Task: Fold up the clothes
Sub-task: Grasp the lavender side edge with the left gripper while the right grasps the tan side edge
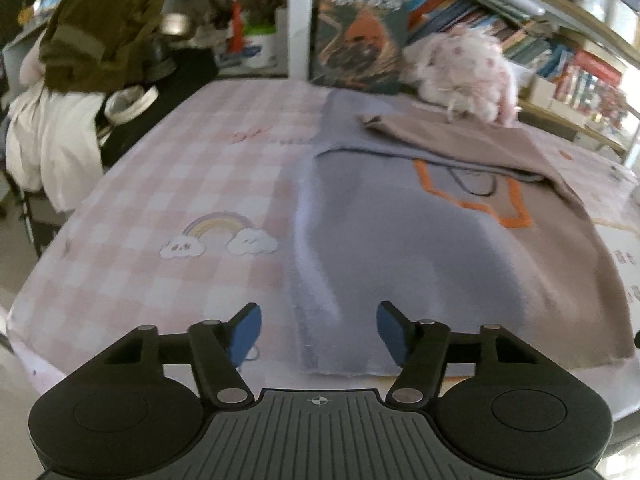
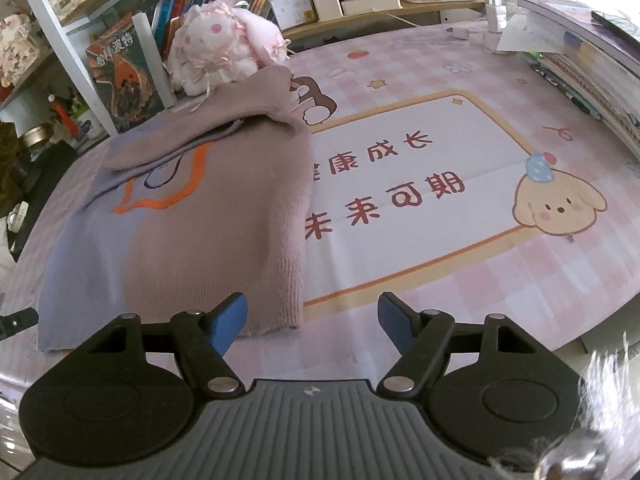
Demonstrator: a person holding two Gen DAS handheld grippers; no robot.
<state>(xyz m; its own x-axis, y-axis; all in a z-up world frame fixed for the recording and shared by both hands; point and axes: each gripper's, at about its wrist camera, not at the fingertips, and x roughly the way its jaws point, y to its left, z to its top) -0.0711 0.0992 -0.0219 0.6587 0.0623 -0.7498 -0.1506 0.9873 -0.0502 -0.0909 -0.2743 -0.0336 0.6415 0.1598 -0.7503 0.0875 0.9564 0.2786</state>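
A desk (image 1: pixel 224 184) under a smooth pink-and-white checked mat fills both wrist views, the mat printed with one rainbow between two clouds (image 1: pixel 219 236) on its left part and one cream panel with dark red characters and a cartoon puppy (image 2: pixel 560 204) on its right. On it lies one knitted sweater (image 2: pixel 224 208), soft and fuzzy, half grey-blue and half dusty mauve, with an orange outline motif on the chest and a ribbed hem along the near desk edge; both sleeves are folded across its upper part, the mauve one on top. Behind the sweater sits one fluffy white-and-pink plush toy (image 2: pixel 216 52) with ribbon bows, touching the sweater's far end, and beside it one upright hardback book (image 2: pixel 120 76) with a dark illustrated cover leans against white shelving packed with book spines. A stack of books (image 2: pixel 592 60) stands at the desk's far right corner. The left gripper (image 1: pixel 319 330) hovers over the grey-blue hem at the sweater's near left corner, its two blue-padded fingers (image 1: pixel 245 330) spread apart and straddling the fabric edge without pinching it. The right gripper (image 2: pixel 312 320) hangs at the sweater's near right corner, its two fingers (image 2: pixel 230 322) likewise parted, one over the mauve ribbed hem and the other over bare mat, gripping nothing
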